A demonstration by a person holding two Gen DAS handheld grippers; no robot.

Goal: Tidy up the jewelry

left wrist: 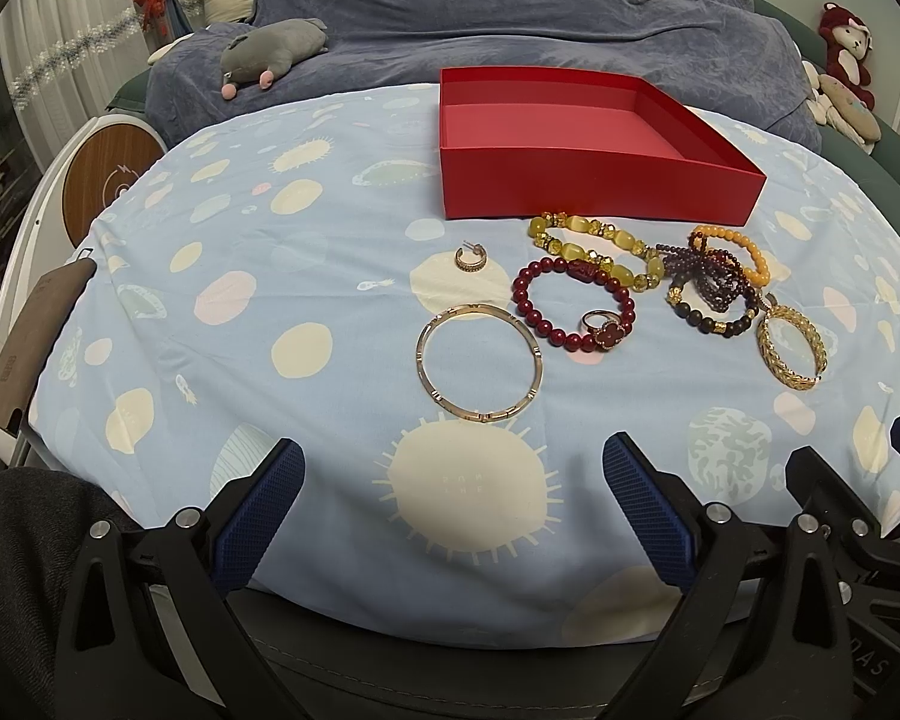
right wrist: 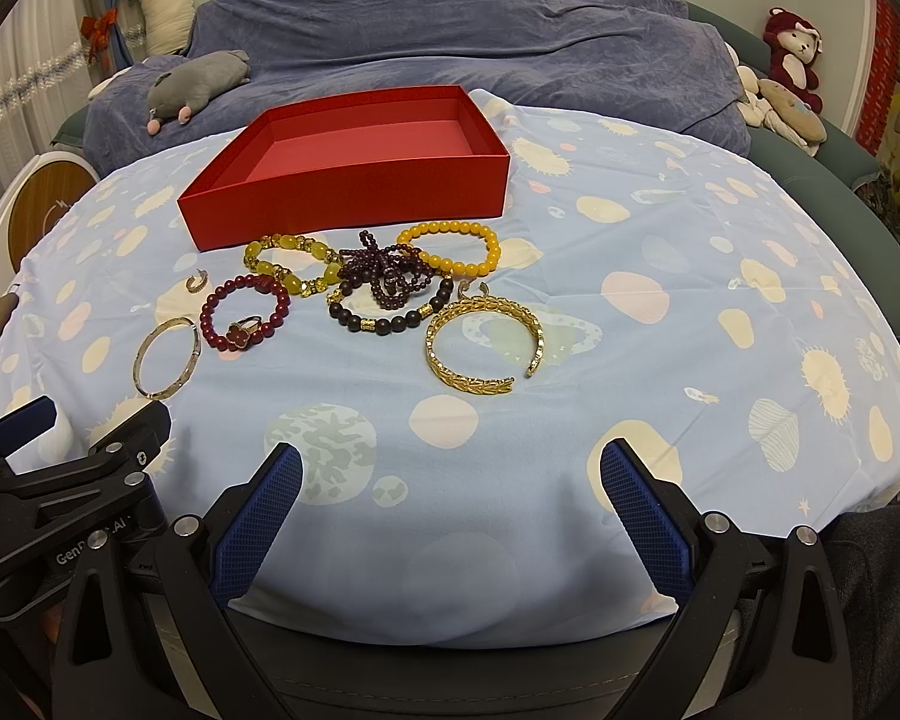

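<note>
An empty red box (left wrist: pixel 594 183) (right wrist: pixel 354 204) stands on the blue patterned cloth. In front of it lies jewelry: a thin gold bangle (left wrist: pixel 480 414) (right wrist: pixel 193 354), a red bead bracelet (left wrist: pixel 525 300) (right wrist: pixel 210 306) with a red clover ring (left wrist: pixel 603 333) (right wrist: pixel 243 333), a small hoop earring (left wrist: pixel 469 260) (right wrist: pixel 197 282), a yellow stone bracelet (left wrist: pixel 594 240) (right wrist: pixel 264 264), tangled dark purple beads (left wrist: pixel 711 276) (right wrist: pixel 384 276), an orange bead bracelet (left wrist: pixel 750 252) (right wrist: pixel 450 231), a black bead bracelet (right wrist: pixel 384 321), a gold cuff (left wrist: pixel 792 348) (right wrist: pixel 486 348). My left gripper (left wrist: pixel 453 507) and right gripper (right wrist: pixel 450 507) are open and empty near the cloth's front edge.
A blue blanket (left wrist: pixel 510 18) with a grey plush (left wrist: pixel 270 54) lies behind the cloth. Plush toys (right wrist: pixel 792 60) sit at the back right. A round wooden-faced object (left wrist: pixel 108 180) stands at the left. The right gripper's body shows in the left wrist view (left wrist: pixel 840 516).
</note>
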